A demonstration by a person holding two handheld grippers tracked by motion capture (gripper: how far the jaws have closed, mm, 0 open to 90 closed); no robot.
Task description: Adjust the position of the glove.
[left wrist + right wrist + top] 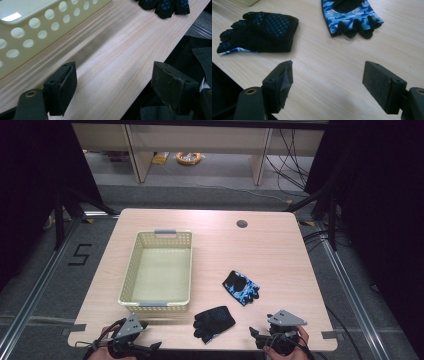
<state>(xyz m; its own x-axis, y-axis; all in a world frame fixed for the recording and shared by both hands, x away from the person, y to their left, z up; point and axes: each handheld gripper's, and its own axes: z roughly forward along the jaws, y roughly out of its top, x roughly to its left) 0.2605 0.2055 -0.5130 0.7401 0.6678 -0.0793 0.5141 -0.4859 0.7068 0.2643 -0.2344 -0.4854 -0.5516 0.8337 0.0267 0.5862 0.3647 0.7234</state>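
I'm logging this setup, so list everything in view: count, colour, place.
basket: one, pale yellow with grey handles, empty, left half of the table.
black glove: one, black with blue dots, near edge, right of the basket.
camouflage glove: one, blue camouflage and black, right of centre.
table: one, light wood, round hole at far right.
left gripper: one, black, near-left edge, fingers apart.
right gripper: one, black, near-right edge, fingers apart.

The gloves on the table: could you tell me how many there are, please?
2. The black glove lies near the front edge; the blue camouflage glove lies just beyond it, right of the basket. None looks hidden.
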